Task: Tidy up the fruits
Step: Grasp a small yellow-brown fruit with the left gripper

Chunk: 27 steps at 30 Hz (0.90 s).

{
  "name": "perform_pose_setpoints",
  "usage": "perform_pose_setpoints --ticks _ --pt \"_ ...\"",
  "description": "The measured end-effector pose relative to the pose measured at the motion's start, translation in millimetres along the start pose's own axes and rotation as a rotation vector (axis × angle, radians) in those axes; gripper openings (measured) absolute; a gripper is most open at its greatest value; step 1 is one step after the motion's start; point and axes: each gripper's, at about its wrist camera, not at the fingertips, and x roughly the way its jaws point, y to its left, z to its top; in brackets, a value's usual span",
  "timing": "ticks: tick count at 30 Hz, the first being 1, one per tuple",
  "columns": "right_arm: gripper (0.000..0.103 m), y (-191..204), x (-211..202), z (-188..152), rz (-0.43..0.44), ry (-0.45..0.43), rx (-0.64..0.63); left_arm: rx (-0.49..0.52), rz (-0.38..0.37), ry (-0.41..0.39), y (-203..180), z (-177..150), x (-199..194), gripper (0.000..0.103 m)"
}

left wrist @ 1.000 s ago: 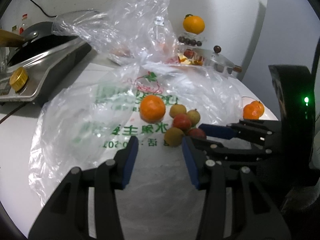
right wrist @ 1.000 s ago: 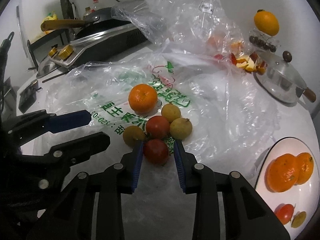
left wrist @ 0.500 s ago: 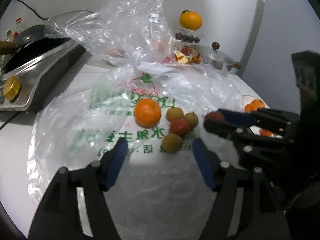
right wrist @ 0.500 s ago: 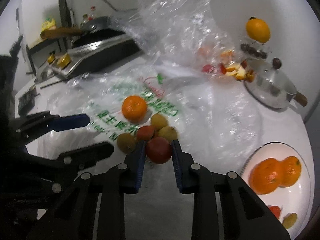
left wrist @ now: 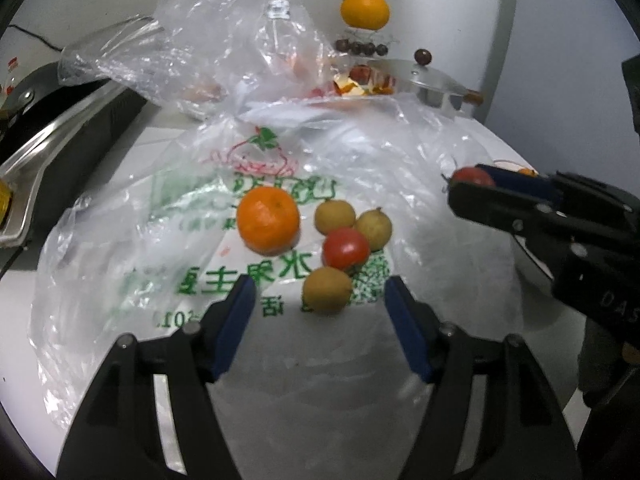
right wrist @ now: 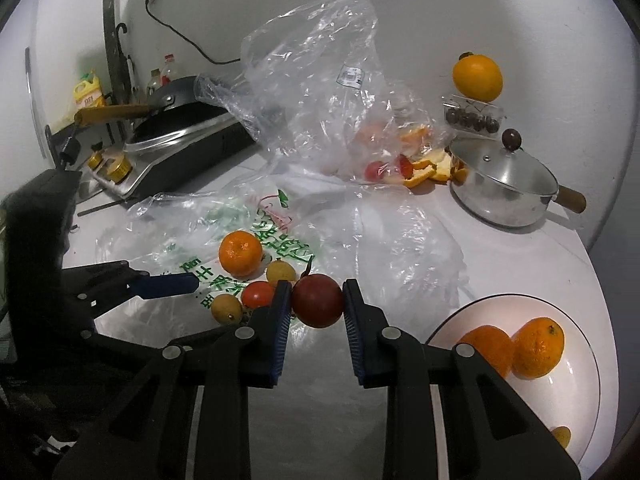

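Observation:
My right gripper (right wrist: 314, 304) is shut on a dark red fruit (right wrist: 317, 300) and holds it above the table, left of the white plate (right wrist: 572, 392). The plate holds two oranges (right wrist: 536, 342) and a small yellow fruit at its lower edge. On the printed plastic bag (left wrist: 168, 240) lie an orange (left wrist: 268, 220), a red fruit (left wrist: 345, 248) and three small yellow fruits (left wrist: 327, 289). My left gripper (left wrist: 320, 312) is open just in front of this pile, its jaws wide apart. The right gripper with its fruit (left wrist: 472, 176) shows at the right of the left wrist view.
A crumpled clear bag (right wrist: 320, 92) with peels stands behind the pile. A lidded steel pot (right wrist: 504, 184) sits at the back right, with an orange (right wrist: 478, 76) on a box of dark fruits. A stove with a pan (right wrist: 176, 128) is at the back left.
My right gripper has lifted the dark red fruit off the pile and carried it right, towards the plate. My left gripper has opened wider and moved closer to the pile.

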Motion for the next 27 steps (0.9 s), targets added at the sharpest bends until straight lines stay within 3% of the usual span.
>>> perform_pose_setpoints --ticks 4,15,27 --pt "0.028 -4.8 1.6 -3.3 0.009 -0.004 0.014 0.046 0.005 0.017 -8.1 0.2 5.1 0.05" --pt "0.028 -9.6 -0.5 -6.5 0.015 -0.013 0.026 0.074 0.034 0.038 -14.6 1.1 13.1 0.028" --pt "0.028 -6.2 -8.9 -9.0 -0.005 -0.007 0.015 0.053 0.002 -0.016 -10.6 -5.0 -7.8 0.027"
